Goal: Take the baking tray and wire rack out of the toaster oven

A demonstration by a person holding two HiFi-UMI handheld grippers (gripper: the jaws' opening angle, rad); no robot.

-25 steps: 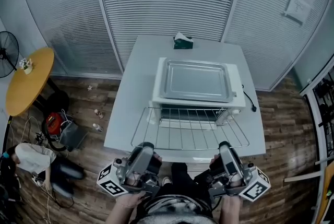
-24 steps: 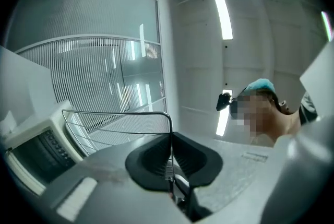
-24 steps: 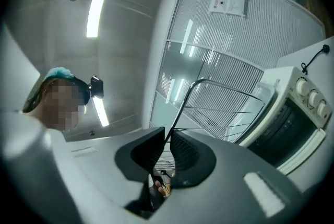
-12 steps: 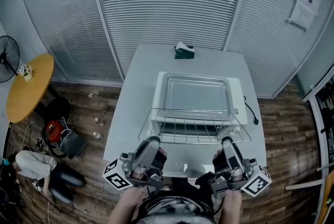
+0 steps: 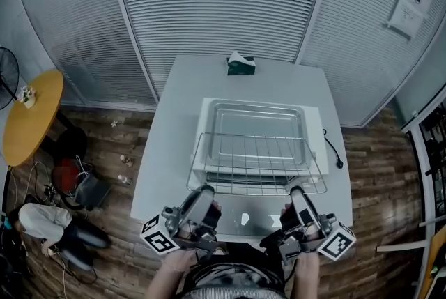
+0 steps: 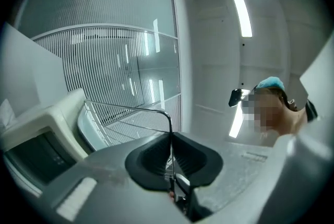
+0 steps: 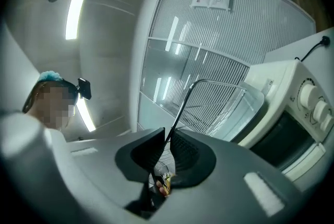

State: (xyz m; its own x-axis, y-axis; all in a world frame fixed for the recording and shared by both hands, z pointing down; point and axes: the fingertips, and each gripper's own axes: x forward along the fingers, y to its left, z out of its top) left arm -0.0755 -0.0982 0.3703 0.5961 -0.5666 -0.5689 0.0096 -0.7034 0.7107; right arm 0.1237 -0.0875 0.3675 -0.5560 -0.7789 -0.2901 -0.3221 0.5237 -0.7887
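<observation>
Wire rack (image 5: 258, 164): out of the toaster oven (image 5: 200, 151), held above its front, our left gripper (image 5: 205, 194) and right gripper (image 5: 295, 193) each clenched on the near edge wire. Baking tray (image 5: 261, 120): out, lying on the oven's top. Left, we judge: setting the rack down.

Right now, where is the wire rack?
Head view, centre: the wire rack is gripped at its near corners by the left tongs and right tongs, above the toaster oven and the baking tray atop it.
</observation>
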